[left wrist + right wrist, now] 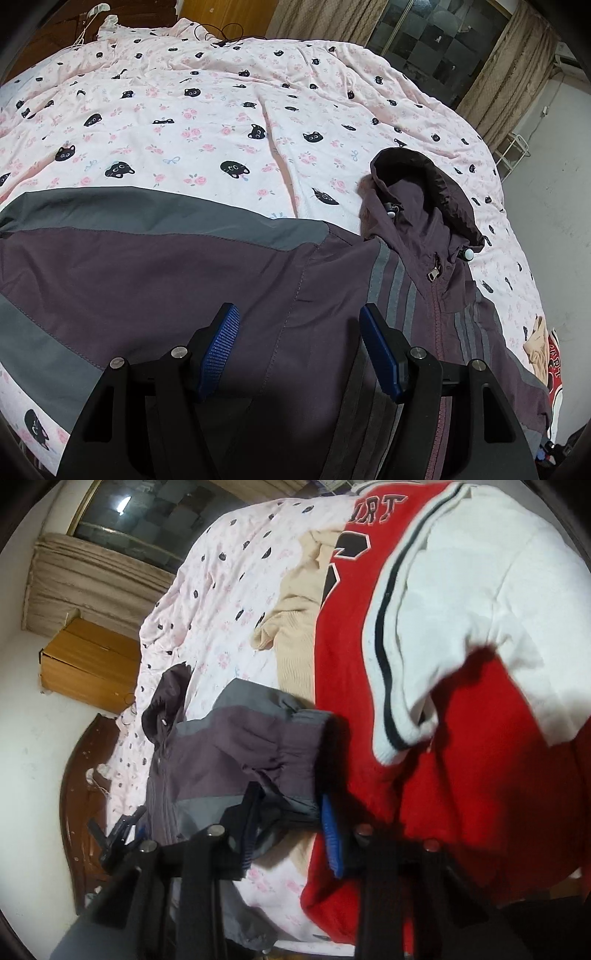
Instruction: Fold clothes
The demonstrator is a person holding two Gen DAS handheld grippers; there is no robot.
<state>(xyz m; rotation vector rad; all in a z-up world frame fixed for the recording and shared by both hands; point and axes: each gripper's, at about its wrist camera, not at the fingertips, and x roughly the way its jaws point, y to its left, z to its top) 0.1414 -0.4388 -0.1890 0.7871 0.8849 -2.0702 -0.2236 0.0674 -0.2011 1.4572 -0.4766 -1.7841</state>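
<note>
**Hooded jacket flat on the bed; both grippers at its fabric**

Left gripper [299, 347]: positioned low over the chest of the purple hooded jacket [184, 280], pointing forward across the bed. Its jaws stand wide apart, and the blue ribbed pads [219, 350] are clear of each other with flat cloth showing between them. Nothing is clamped.

The jacket is thin, smooth woven shell fabric, dull purple with grey panels along the shoulder and sleeve. It lies face up and zipped on the duvet [221, 122]. Three grey stripes [395, 288] run beside the zipper [436, 314]. The hood [424, 184] lies crumpled just beyond the collar, its dark lining showing, with white cord stoppers [468, 254] at its edge. The duvet is soft, creased pink cotton printed with black cat faces and roses.

Right gripper [288, 823]: tilted, at the jacket's sleeve [273, 746], which is bunched and lifted off the bed. The gathered cuff end sits between the blue pads [332, 845]. The jaws are partly apart; whether they actually pinch the cloth cannot be told, as the view is blurred and shadowed there.

Just beside the sleeve, to the right, lies a fleecy red and white varsity-style top [443, 686] with black trim and lettering, over a beige ribbed knit garment [295, 613].
</note>
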